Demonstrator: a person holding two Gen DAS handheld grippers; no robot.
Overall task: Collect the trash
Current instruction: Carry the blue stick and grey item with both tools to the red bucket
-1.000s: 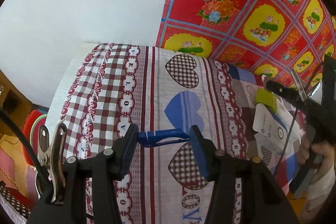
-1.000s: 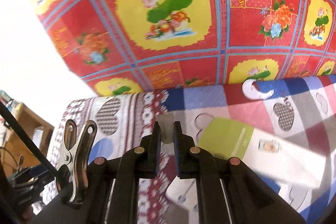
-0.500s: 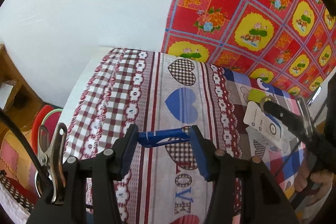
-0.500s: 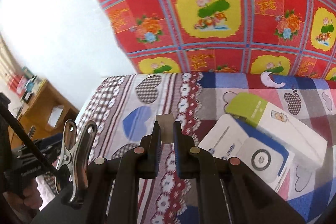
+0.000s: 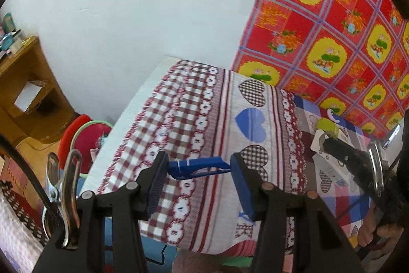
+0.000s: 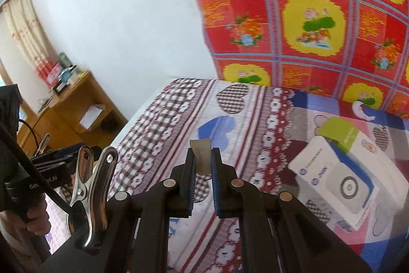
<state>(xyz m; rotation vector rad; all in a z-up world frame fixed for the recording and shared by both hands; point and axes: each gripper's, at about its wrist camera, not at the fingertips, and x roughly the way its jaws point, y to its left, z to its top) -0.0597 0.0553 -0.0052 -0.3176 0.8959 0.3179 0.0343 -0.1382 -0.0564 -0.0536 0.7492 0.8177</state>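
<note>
A: Counting grippers?

B: Counting two, both hand-held. With the left gripper (image 5: 199, 168), clamping one blue plastic piece (image 5: 198, 166) crosswise, pad to pad, jaws standing partly apart around it.

A: And with the right gripper (image 6: 203, 160)?

B: Pinching one pale translucent piece (image 6: 202, 155), jaws nearly together on it, its top poking out past the fingertips.

A: Touching the bed at all?

B: Not touching. Hanging clear of the heart-print sheet (image 5: 222, 106), both pieces, each inside its own jaws.

A: Seeing anything lying on the sheet?

B: Counting two boxes on the right side: one white box with a blue side and a ring print (image 6: 340, 178), and one white box with a green end (image 6: 342, 134), touching and partly overlapping. Also spotting one small pink-and-white curved item (image 6: 361, 110) just beyond them, near the red cloth (image 5: 332, 17); too small for telling what.

A: Counting hearts down the middle stripe?

B: Counting three in the left wrist view: one checked, one blue, one checked again.

A: Seeing hands?

B: Catching one hand (image 5: 375, 234) at the right edge of the left view, gripping the right handle, and one hand (image 6: 30, 219) at the left edge of the right view, gripping the left handle.

A: And beyond the bed?

B: Making out one wooden shelf unit (image 5: 23, 83) against the white wall, and one red round thing with a green rim (image 5: 89, 137) down on the floor beside the mattress.
</note>
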